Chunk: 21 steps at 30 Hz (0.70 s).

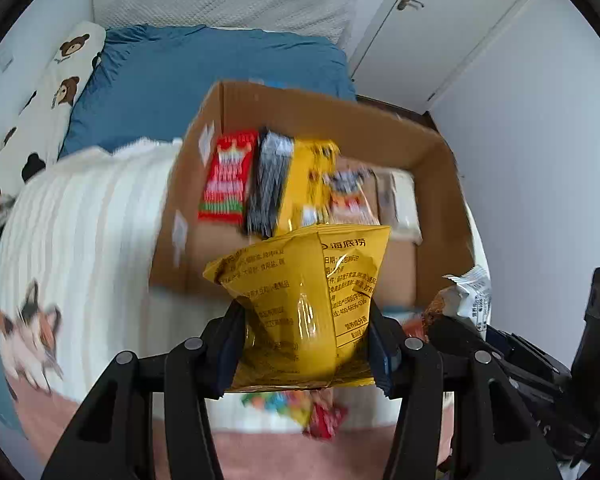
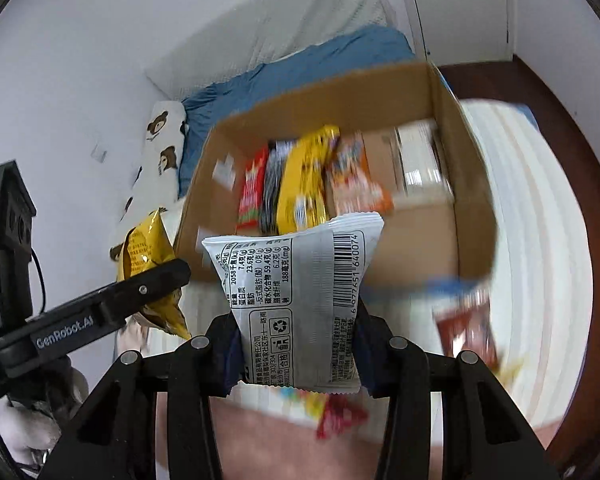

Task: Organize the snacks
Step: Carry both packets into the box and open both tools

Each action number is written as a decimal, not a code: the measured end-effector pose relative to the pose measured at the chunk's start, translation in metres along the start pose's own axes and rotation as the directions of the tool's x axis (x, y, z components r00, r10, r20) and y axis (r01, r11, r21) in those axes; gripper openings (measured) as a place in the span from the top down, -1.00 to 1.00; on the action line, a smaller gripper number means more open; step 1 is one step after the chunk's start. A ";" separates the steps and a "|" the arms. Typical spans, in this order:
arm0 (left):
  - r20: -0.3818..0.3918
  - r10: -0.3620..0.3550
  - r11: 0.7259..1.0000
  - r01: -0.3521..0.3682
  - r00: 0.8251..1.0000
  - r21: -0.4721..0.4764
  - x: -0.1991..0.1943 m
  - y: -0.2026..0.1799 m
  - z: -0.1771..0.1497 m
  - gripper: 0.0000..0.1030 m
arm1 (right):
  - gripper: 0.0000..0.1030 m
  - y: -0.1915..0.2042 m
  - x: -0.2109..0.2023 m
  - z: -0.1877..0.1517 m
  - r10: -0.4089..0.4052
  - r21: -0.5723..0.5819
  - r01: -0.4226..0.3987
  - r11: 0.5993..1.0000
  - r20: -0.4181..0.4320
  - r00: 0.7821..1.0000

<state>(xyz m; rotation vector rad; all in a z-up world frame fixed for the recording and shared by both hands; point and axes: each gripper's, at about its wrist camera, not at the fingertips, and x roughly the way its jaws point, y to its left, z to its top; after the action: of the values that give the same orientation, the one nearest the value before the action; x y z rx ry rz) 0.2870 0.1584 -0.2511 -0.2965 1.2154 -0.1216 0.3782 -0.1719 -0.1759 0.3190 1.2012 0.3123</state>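
Two tools grip packets: left tool (image 1: 304, 344) a yellow 海底捞 bag (image 1: 300, 304), right tool (image 2: 298, 350) a barcoded grey packet (image 2: 296, 304); cardboard box (image 1: 440, 184) holds upright snack packs (image 1: 288, 180).

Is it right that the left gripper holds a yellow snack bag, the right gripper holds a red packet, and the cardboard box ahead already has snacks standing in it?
Not quite. The right gripper holds a silver-grey packet with a barcode, not a red one, as the right wrist view shows. The rest stands: the left gripper holds the yellow snack bag, and the cardboard box has snacks standing in it.
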 end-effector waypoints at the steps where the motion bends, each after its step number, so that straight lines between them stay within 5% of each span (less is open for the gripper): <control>1: -0.011 0.007 1.000 -0.007 1.000 -0.008 0.004 0.003 0.013 0.02 | 0.07 0.003 0.006 0.015 -0.009 -0.003 0.009 1.000 0.002 1.000; 9: -0.161 0.030 0.998 -0.039 0.987 -0.054 0.062 0.019 0.068 0.02 | 0.07 0.009 0.057 0.063 -0.061 -0.011 0.060 0.998 -0.074 0.995; 19: -0.304 0.050 0.998 -0.062 0.951 -0.029 0.114 0.021 0.068 0.00 | 0.06 -0.002 0.103 0.058 -0.083 0.001 0.084 0.996 -0.173 0.981; 20: -0.312 0.069 0.997 -0.078 0.948 -0.016 0.115 0.020 0.066 0.00 | -0.05 -0.003 0.106 0.059 -0.083 0.007 0.086 0.996 -0.190 0.978; 21: -0.310 0.076 0.997 -0.083 0.948 -0.010 0.117 0.018 0.067 0.00 | -0.42 -0.004 0.108 0.059 -0.084 0.011 0.088 0.996 -0.200 0.976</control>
<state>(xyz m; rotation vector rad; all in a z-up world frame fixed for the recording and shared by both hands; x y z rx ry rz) 0.3887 0.1569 -0.3407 -0.2535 1.5402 -0.0863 0.4699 -0.1372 -0.2502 0.2565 1.4120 0.2616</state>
